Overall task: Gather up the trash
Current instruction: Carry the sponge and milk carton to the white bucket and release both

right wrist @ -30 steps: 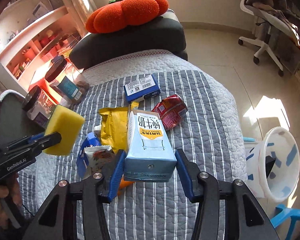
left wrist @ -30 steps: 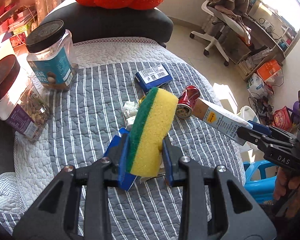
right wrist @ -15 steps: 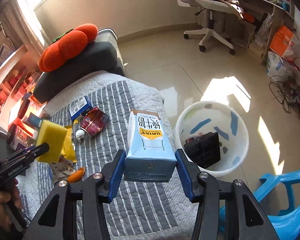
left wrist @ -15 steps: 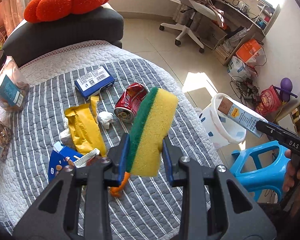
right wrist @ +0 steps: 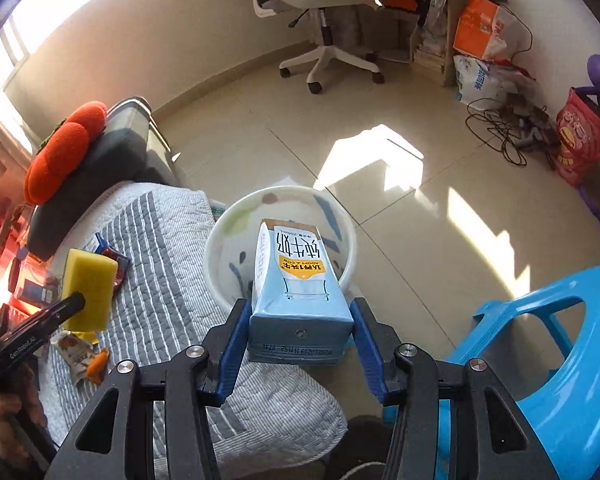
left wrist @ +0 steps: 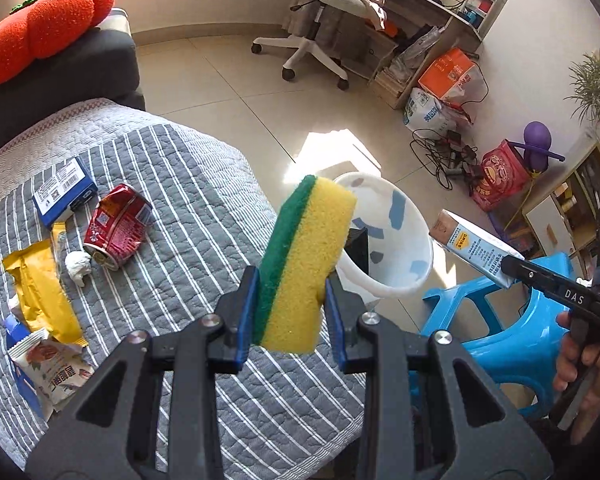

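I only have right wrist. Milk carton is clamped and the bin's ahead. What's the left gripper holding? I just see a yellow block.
Observer: The left gripper is shut on a yellow sponge with a green scouring layer; the green side faces away from your view.
Operator: Anything already in the bin? Carton blocks it.
Observer: Yes, a black boxy object lies inside the white plastic bin with blue patches.
Operator: What's left on the bed?
Observer: A crushed red drink can, a flat blue and white box, a yellow wrapper and a small white paper wad, among others.
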`<state>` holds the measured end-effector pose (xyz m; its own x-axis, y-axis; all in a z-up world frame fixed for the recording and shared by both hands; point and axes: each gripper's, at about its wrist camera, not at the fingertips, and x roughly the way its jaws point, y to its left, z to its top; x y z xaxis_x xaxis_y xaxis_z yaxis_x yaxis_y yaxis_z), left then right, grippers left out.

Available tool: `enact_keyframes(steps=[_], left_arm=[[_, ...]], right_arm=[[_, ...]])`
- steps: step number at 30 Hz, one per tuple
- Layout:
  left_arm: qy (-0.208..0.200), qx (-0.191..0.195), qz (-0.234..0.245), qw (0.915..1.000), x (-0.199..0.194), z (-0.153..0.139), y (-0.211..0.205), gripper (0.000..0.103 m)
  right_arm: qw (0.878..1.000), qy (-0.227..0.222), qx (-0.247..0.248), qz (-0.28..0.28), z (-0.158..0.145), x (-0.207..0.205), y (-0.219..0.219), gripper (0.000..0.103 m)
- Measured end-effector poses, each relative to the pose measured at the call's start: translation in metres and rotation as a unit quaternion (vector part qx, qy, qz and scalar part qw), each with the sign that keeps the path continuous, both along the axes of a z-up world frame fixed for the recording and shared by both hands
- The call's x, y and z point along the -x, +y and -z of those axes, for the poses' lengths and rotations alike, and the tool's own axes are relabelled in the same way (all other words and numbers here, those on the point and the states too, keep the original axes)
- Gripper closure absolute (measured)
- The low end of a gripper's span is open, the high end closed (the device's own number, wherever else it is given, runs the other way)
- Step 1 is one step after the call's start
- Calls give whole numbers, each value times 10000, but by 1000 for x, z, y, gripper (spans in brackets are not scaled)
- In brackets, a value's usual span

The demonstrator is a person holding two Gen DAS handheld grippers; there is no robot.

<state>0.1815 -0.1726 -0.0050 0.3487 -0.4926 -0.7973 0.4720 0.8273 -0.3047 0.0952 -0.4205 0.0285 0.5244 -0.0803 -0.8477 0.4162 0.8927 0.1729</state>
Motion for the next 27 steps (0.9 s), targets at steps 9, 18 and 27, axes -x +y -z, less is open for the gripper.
enact_keyframes(steps=[9, 18, 27], left_arm=[[-126, 194, 498, 9985, 4, 9, -74, 69], [-124, 333, 467, 9983, -19, 38, -98, 69], [78, 175, -78, 9998, -22, 35, -76, 21]], right_arm=[[9995, 23, -138, 289, 6, 27, -37, 51], [9994, 119, -121, 287, 11, 29, -40, 51], [9992, 127, -138, 363, 11, 19, -41, 51]])
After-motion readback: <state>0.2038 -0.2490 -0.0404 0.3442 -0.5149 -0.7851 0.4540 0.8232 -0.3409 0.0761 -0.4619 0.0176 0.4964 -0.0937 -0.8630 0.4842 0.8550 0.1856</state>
